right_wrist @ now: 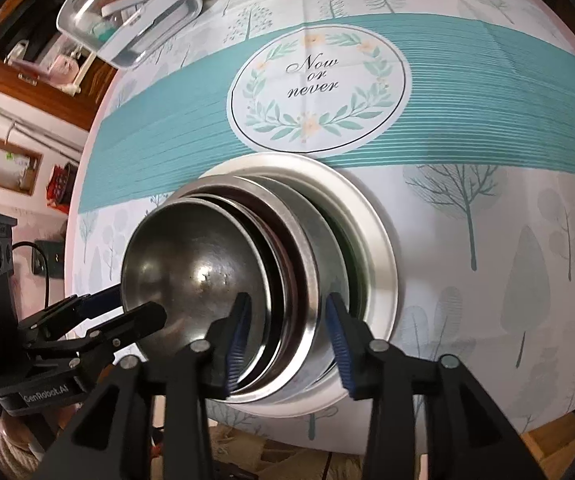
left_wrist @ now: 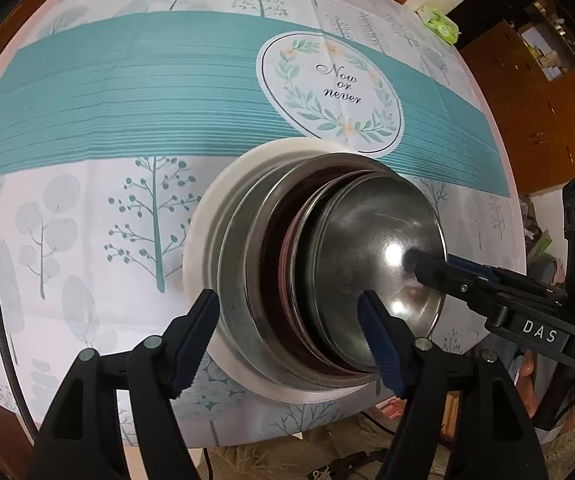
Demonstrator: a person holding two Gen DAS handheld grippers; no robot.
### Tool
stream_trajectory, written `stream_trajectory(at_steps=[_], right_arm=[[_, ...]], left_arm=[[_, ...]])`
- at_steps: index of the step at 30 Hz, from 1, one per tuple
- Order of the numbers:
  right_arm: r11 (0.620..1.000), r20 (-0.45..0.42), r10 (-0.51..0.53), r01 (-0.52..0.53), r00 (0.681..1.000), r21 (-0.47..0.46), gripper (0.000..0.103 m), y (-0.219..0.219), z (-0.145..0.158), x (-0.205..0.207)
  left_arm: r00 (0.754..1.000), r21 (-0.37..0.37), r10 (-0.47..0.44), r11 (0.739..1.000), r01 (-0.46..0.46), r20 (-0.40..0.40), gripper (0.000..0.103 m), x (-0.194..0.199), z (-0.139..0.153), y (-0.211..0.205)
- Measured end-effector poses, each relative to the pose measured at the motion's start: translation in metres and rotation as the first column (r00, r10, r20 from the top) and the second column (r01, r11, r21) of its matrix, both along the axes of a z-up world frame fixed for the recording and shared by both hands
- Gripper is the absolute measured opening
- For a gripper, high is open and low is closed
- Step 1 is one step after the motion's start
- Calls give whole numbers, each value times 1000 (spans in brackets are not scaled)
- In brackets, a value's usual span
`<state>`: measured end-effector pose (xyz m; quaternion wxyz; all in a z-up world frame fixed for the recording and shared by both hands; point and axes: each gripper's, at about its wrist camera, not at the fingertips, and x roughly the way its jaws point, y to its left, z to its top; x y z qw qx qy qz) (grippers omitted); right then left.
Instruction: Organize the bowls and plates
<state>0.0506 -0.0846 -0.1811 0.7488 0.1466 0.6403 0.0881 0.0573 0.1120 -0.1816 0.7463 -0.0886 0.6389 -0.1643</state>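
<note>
The nested stack (left_wrist: pixel 307 280) sits below the "Now or never" wreath (left_wrist: pixel 329 88). Both grippers, left (left_wrist: pixel 289 338) and right (right_wrist: pixel 287 340), gape wide straddling its rims; next they likely need a squeeze and level lift.

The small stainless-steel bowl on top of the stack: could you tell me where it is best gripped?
Grip the small stainless-steel bowl at its thin rim on the near edge, one finger inside and one outside. It sits upright, nested in the larger steel bowl on the white plate, so its rounded wall is mostly hidden.

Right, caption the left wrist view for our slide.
Left gripper and right gripper straddle nested steel bowls on a white plate.
</note>
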Motion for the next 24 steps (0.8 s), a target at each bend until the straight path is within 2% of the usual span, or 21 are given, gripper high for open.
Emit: stream_trajectory(at_steps=[3,5,7,12,19,24], right_arm=[[1000,10,-22,22,1000,0,41,0,3,-6],[999,15,-37,37,999,2,41,1,5,-10],[999,25,-46,45,999,6,41,1,7,-15],[998,63,-59,60,996,-11,41,3,18,-27],[996,139,-72,79,988,-45,41,-6,46,-43],[992,239,-51,77,970,-100,41,-14,79,-53]], left_arm=[[1000,6,-20,1000,19,23,74,-3,6,0],[999,3,-38,999,38,34,82,-6,9,-1],[998,7,-47,999,46,51,83,-9,13,-2],[992,50,-57,997,52,116,101,-15,30,-8],[967,105,-77,993,53,243,102,-29,67,-27],[941,133,-78,991,35,329,102,-46,99,-46]])
